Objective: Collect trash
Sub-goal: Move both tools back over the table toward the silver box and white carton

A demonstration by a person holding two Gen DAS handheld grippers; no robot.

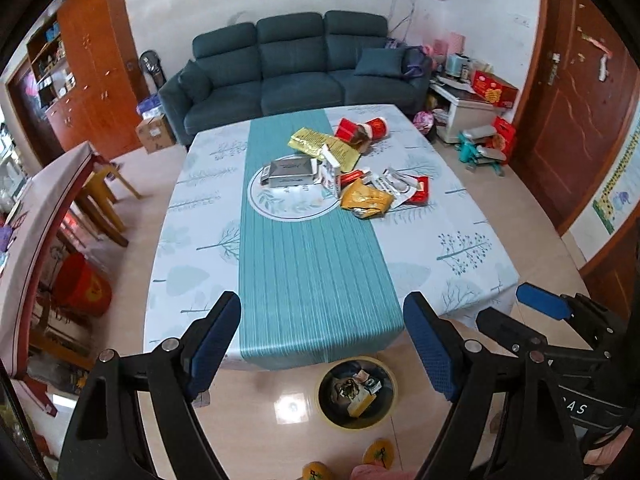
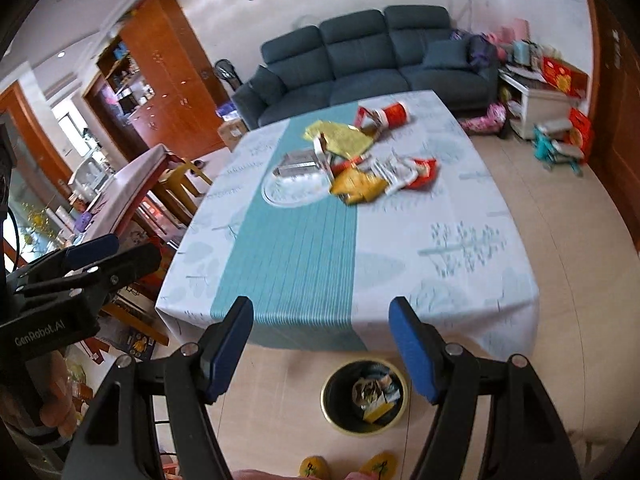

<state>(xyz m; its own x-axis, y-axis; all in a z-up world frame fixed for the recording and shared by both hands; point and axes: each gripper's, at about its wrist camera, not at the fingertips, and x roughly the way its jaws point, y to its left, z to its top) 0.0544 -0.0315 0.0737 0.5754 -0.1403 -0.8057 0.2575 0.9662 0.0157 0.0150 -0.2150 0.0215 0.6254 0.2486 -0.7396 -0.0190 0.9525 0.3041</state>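
Note:
Trash lies heaped on the far half of the table [image 1: 460,280]: a silver box [image 1: 289,173], a white carton [image 1: 331,174], yellow wrappers [image 1: 366,199], a gold bag [image 1: 320,144] and red cups [image 1: 374,127]. The same heap [image 2: 360,160] shows in the right wrist view. On the floor in front of the table stands a yellow-rimmed bin [image 1: 356,394] [image 2: 365,396] holding some wrappers. My left gripper [image 1: 322,320] is open and empty, high above the table's near edge. Beside it, my right gripper [image 2: 322,322] is also open with nothing between its fingers.
A dark teal sofa [image 1: 292,64] stands behind the table. At the left are another table [image 1: 44,200], yellow stools [image 1: 110,188] and a red bucket [image 1: 82,286]. A wooden door [image 1: 576,92] and cluttered low furniture [image 1: 468,108] are on the right. Yellow slippers [image 2: 348,466] lie near the bin.

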